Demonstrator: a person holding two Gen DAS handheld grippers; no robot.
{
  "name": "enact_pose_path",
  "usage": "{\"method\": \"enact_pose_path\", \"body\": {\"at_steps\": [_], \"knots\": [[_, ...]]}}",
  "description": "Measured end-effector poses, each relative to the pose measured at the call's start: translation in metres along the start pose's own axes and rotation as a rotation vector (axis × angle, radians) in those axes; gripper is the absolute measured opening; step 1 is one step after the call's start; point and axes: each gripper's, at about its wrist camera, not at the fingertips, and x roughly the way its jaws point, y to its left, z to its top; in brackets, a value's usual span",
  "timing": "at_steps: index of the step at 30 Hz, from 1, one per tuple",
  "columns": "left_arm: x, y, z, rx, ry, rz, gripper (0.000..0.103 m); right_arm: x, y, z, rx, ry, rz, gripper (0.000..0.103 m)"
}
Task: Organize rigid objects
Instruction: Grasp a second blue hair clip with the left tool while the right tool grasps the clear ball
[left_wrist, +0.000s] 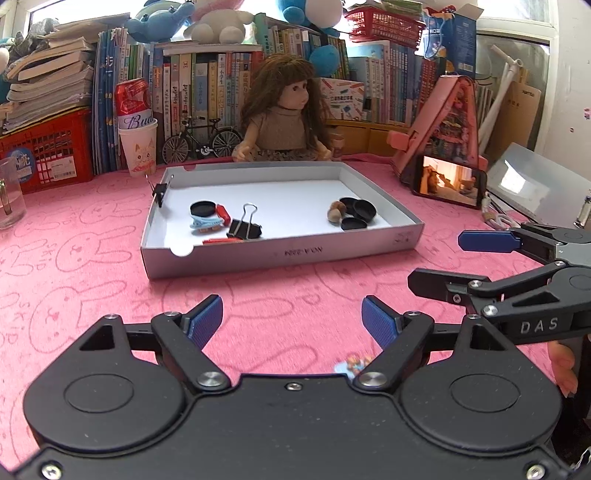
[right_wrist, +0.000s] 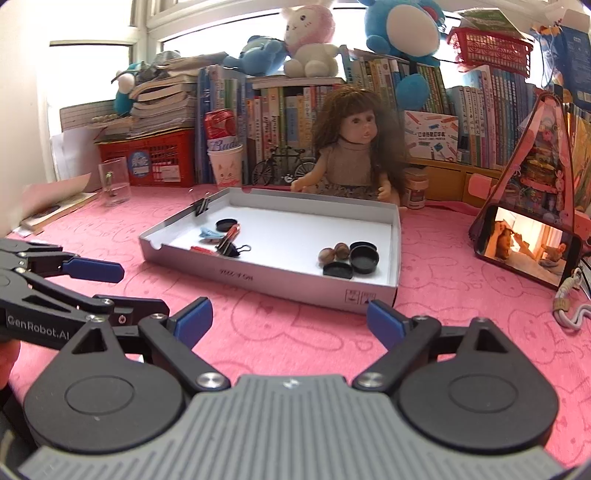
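Here, both grippers' fingers spread wide and empty (left gripper (left_wrist: 291, 319), right gripper (right_wrist: 290, 319)) before the box lid (left_wrist: 280, 253).

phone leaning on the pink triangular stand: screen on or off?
On. The black phone propped sideways against the pink triangular stand shows a bright, warm-toned video image with figures in both wrist views; a dark screen would show none.

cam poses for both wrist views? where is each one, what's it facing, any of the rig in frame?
Left wrist: low over the pink cloth, facing the white tray and doll; its open left gripper in front, the right gripper entering from the right.
Right wrist: similar height, further right, tray angled; its open right gripper in front, the left gripper at left.
Shared: tray, doll, phone, bookshelf.
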Motion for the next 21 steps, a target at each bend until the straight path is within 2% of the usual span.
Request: {"method": "enact_pose_path", "body": {"at_steps": [6,13,19,21], "knots": [[-0.008,-0.003,-0.009,0.017,0.012,-0.018,0.08,-0.011,0.011,-0.013,-0.072,-0.001,0.041,0.101],[-0.011,-0.006,-0.017,0.033,0.031,-0.042,0.07,-0.014,0.014,-0.024,-0.078,0.029,0.071,0.101],[-0.012,-0.008,-0.02,0.031,0.05,-0.072,0.048,-0.015,0.018,-0.032,-0.091,0.05,0.091,0.101],[-0.011,-0.009,-0.02,0.03,0.057,-0.081,0.044,-0.015,0.02,-0.033,-0.103,0.054,0.099,0.101]]}}
